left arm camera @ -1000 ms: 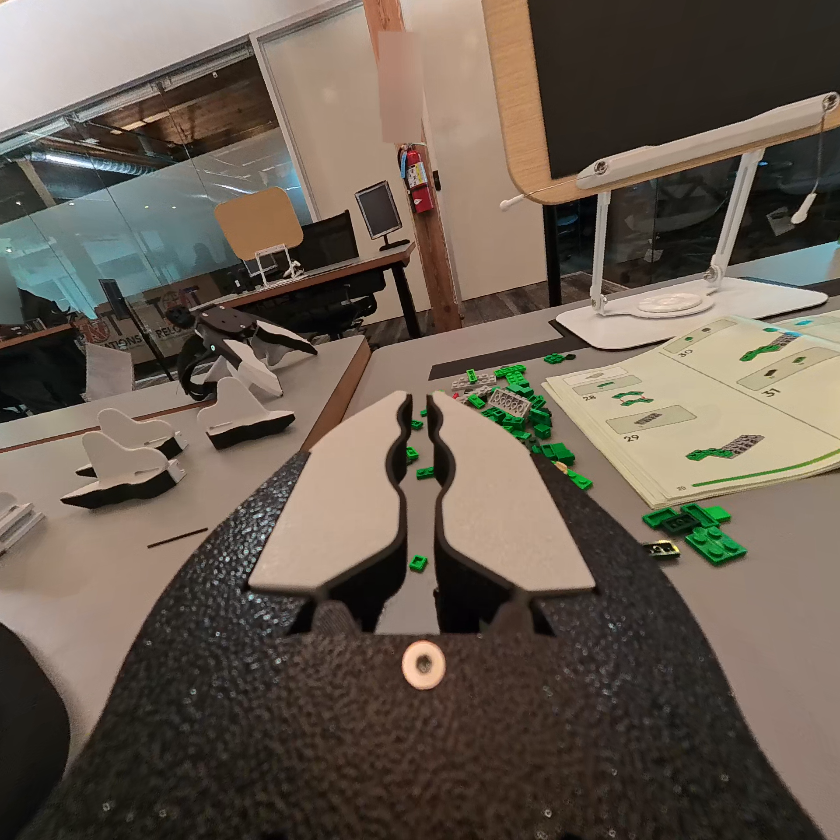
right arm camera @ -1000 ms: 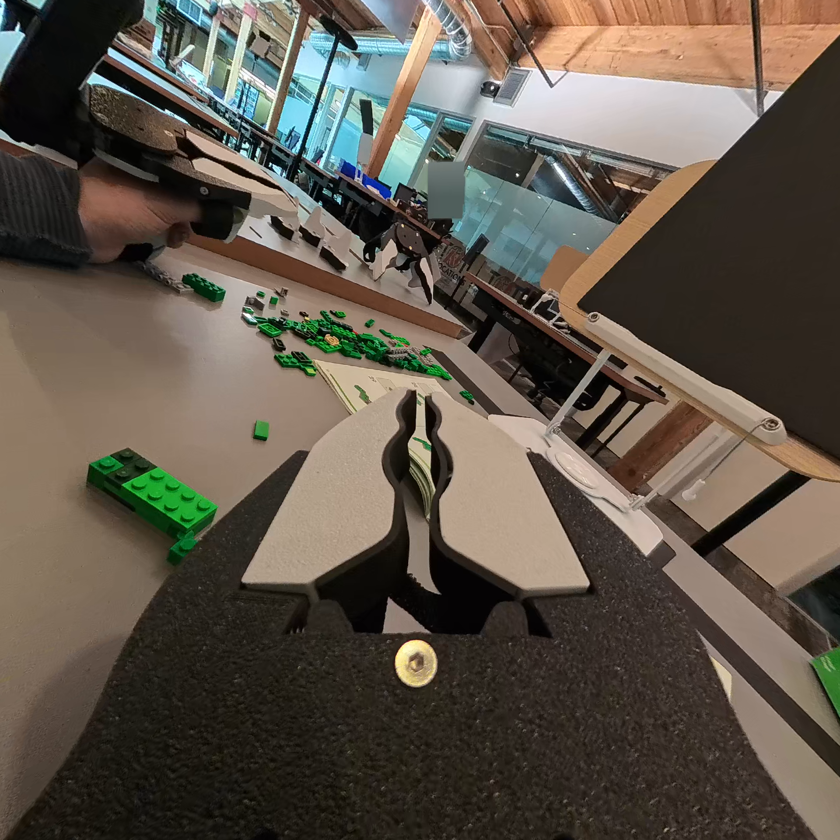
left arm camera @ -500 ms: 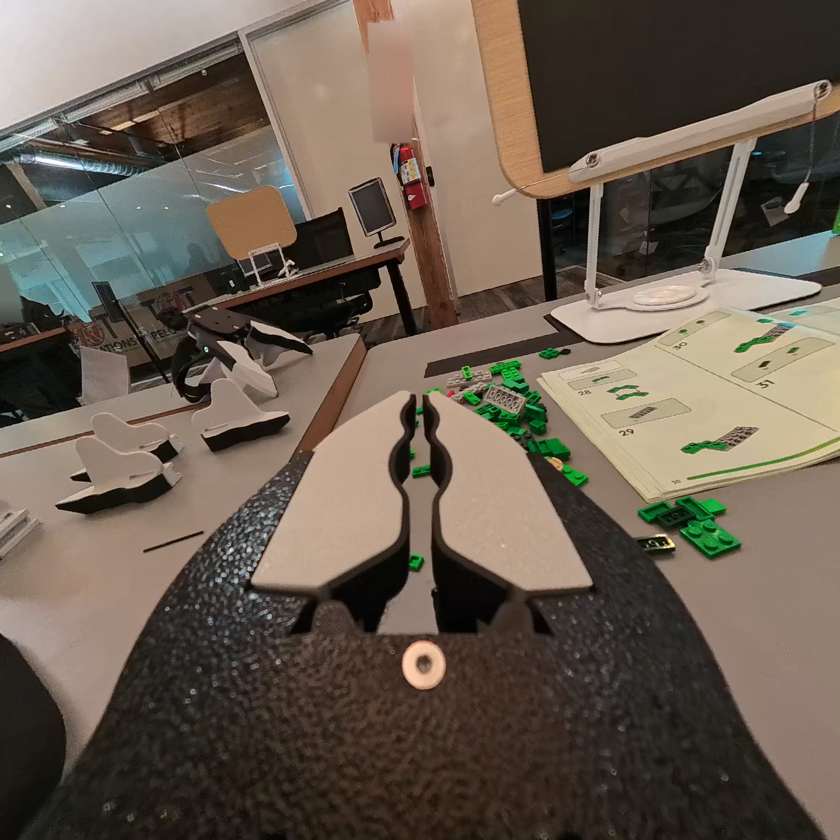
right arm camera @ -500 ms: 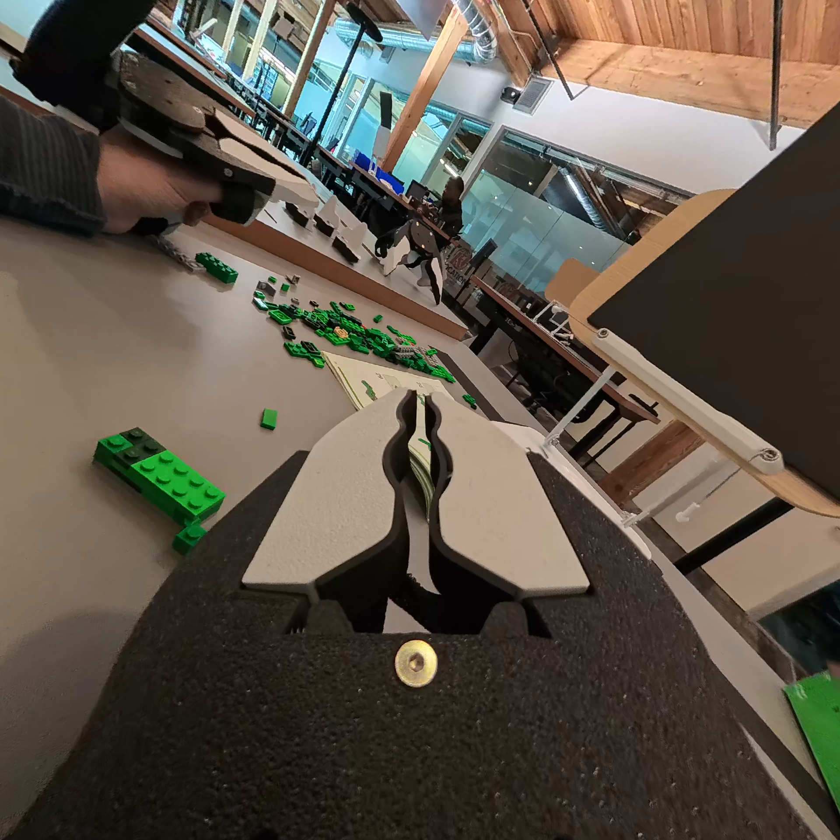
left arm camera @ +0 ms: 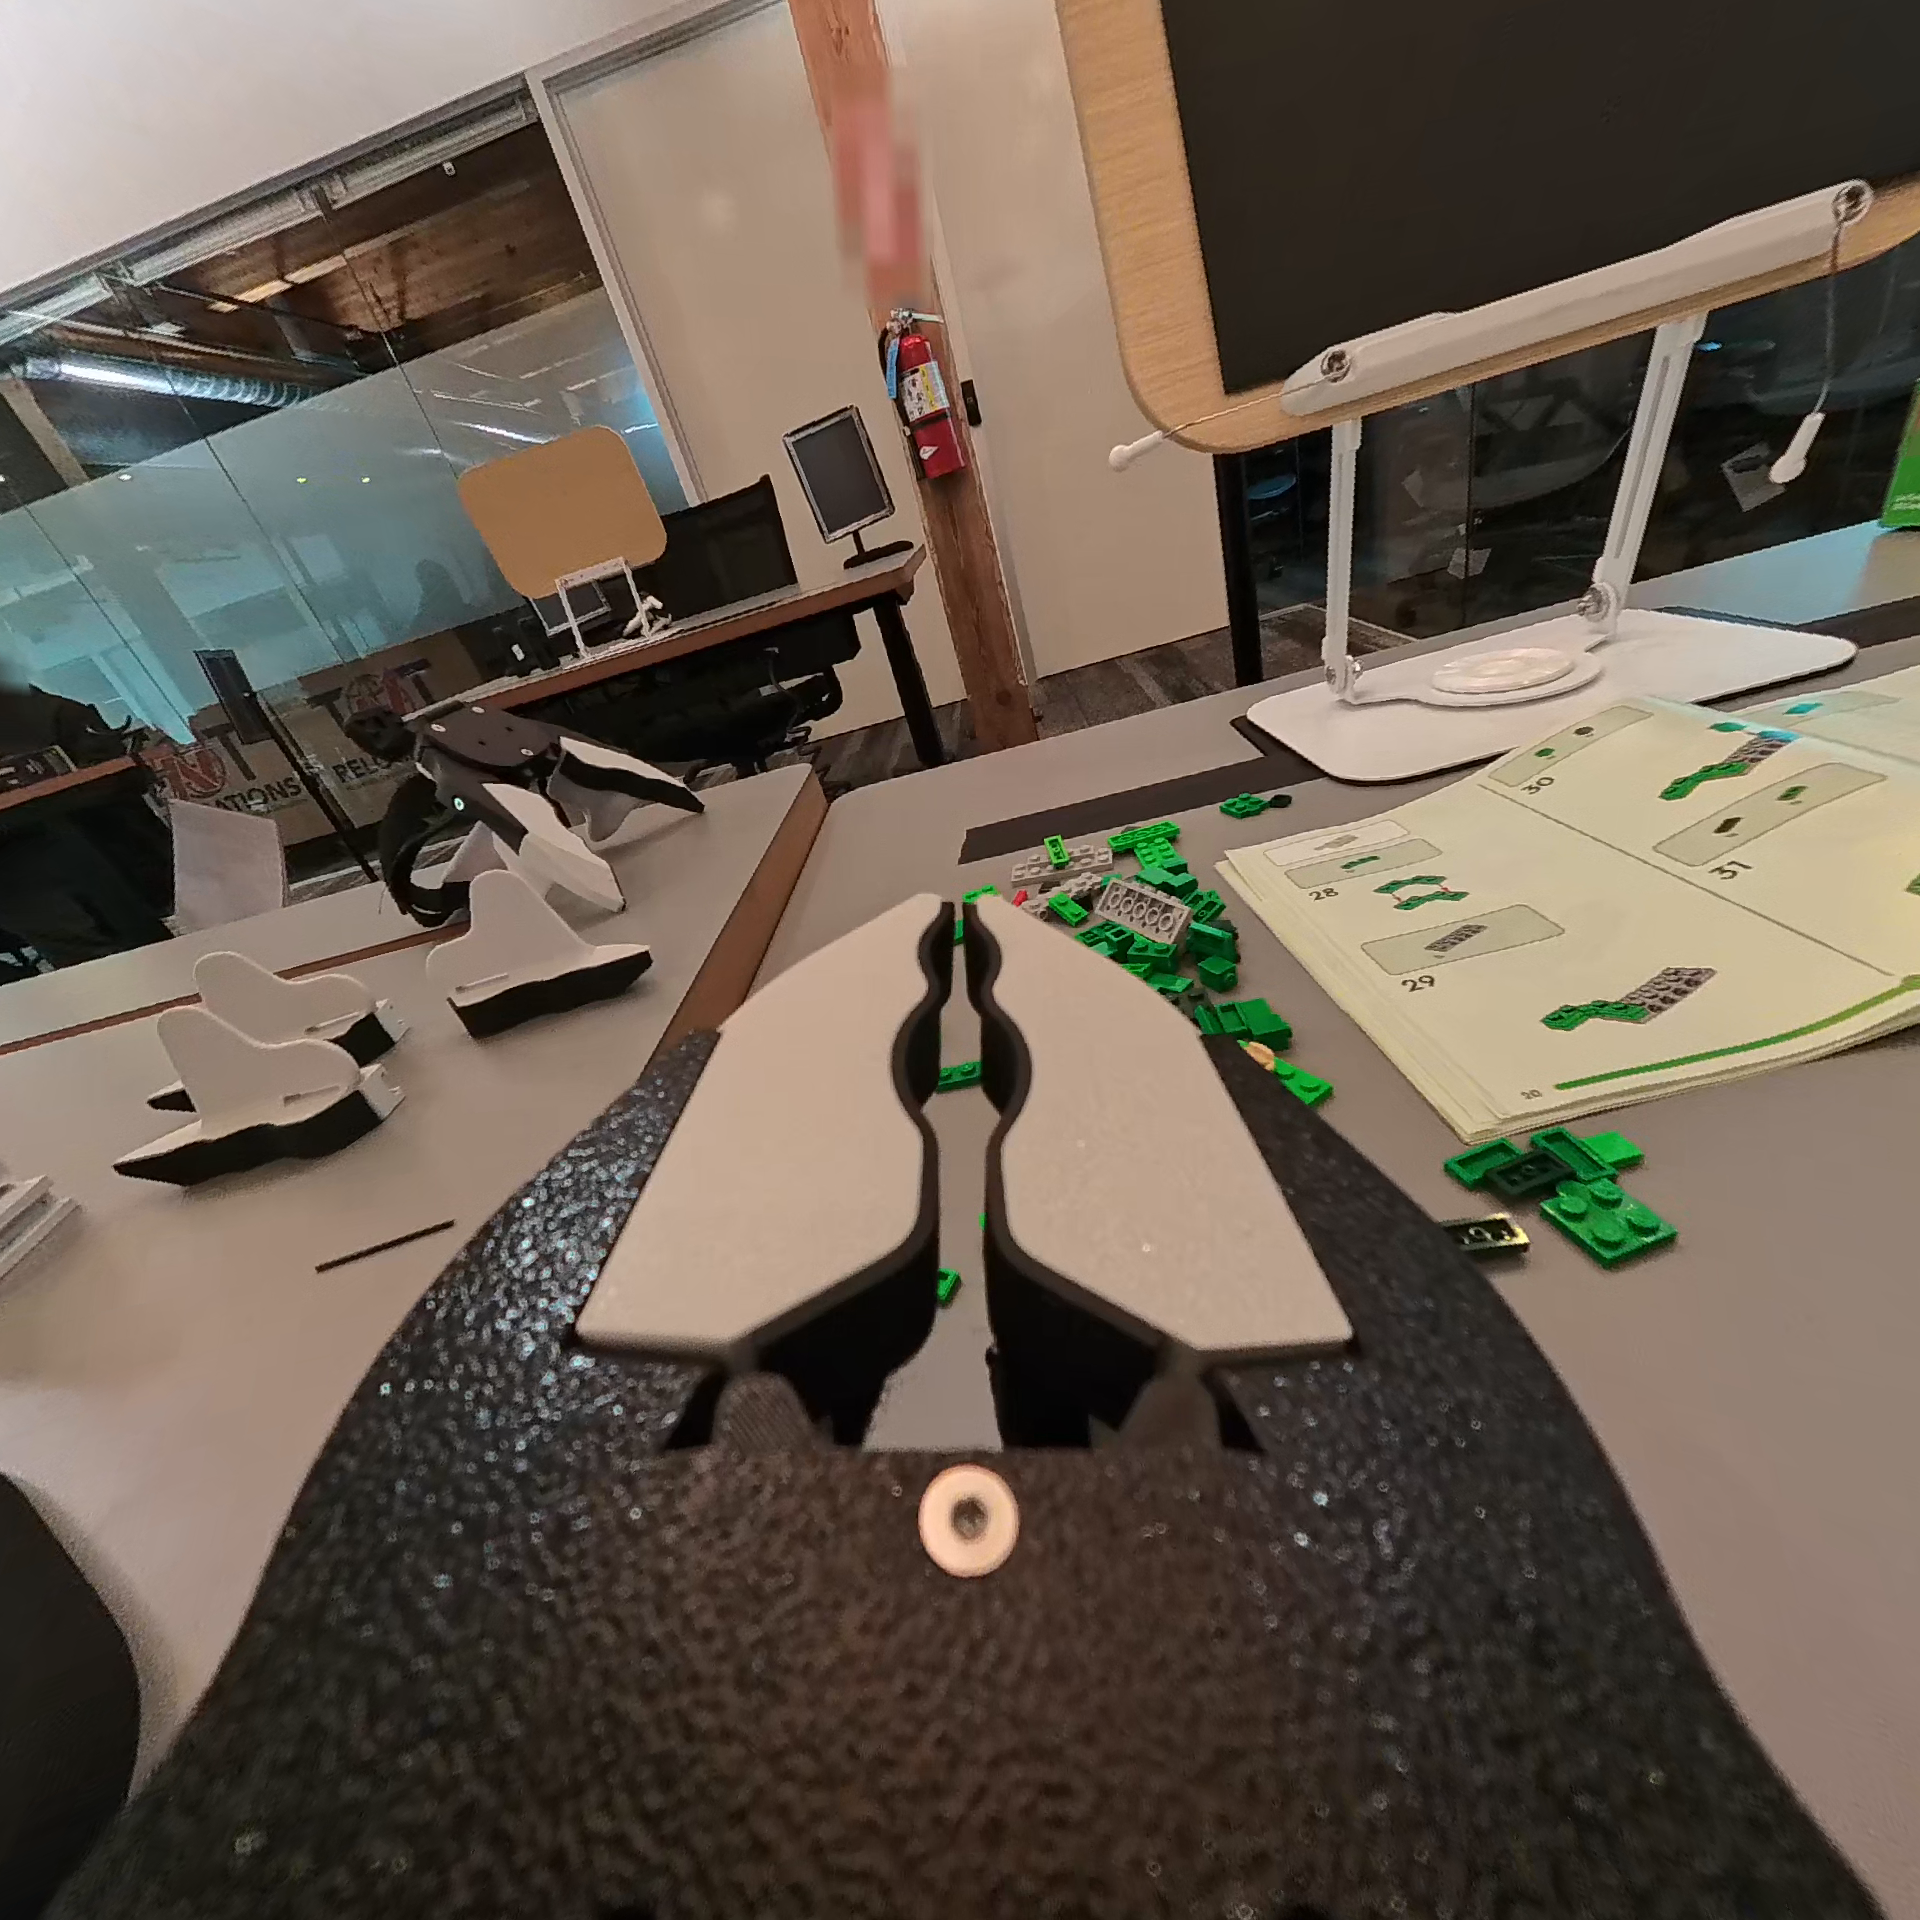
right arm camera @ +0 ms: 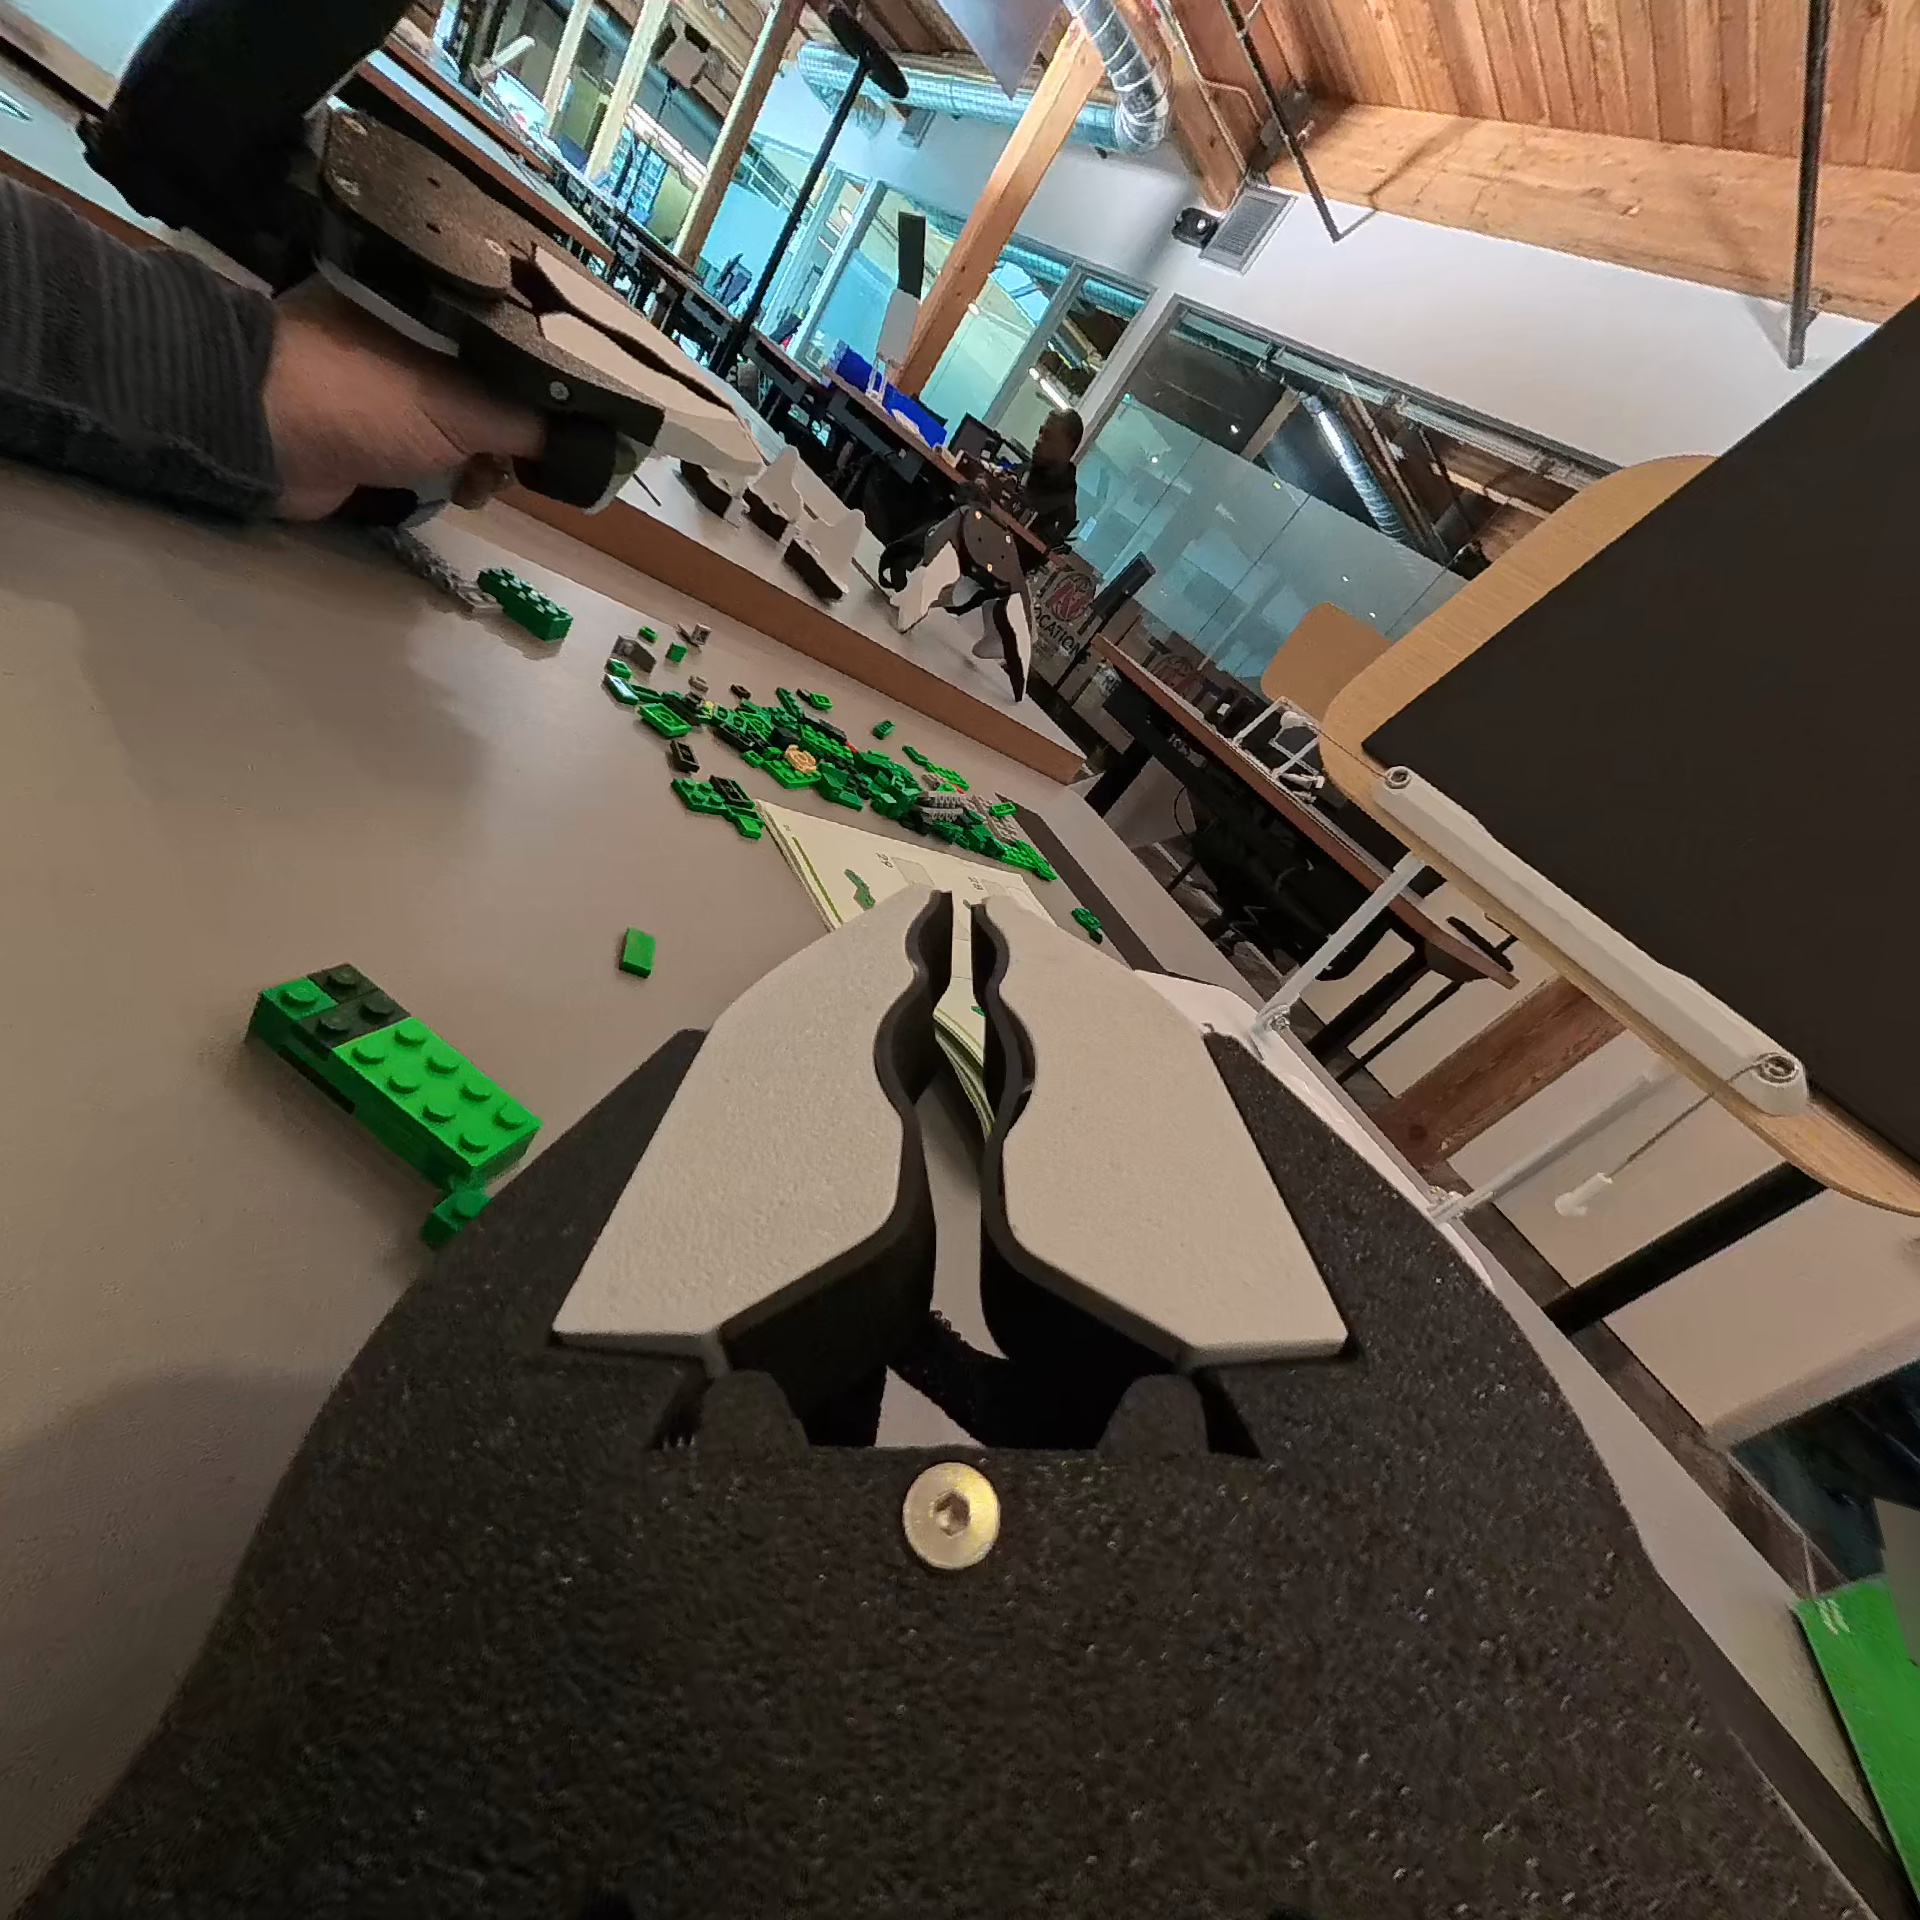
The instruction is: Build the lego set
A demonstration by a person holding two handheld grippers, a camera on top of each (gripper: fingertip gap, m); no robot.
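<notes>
On the grey table (left arm camera: 1766, 1455), loose lego pieces (left arm camera: 1153, 925), both tongs closed, empty

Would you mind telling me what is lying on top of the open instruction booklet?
Nothing lies on the visible pages of the instruction booklet; loose green bricks sit beside its left edge. Its right-hand part runs out of frame, so that area stays unseen.

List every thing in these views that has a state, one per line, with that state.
Left gripper: shut, empty, above the table.
Right gripper: shut, empty.
Open pale-green instruction booklet: lying flat, spread open.
Partly built green brick assembly: flat on the grey table, untouched.
Heap of loose green and grey bricks: scattered, unsorted.
White desk lamp: upright; lit or not, cannot tell.
</notes>
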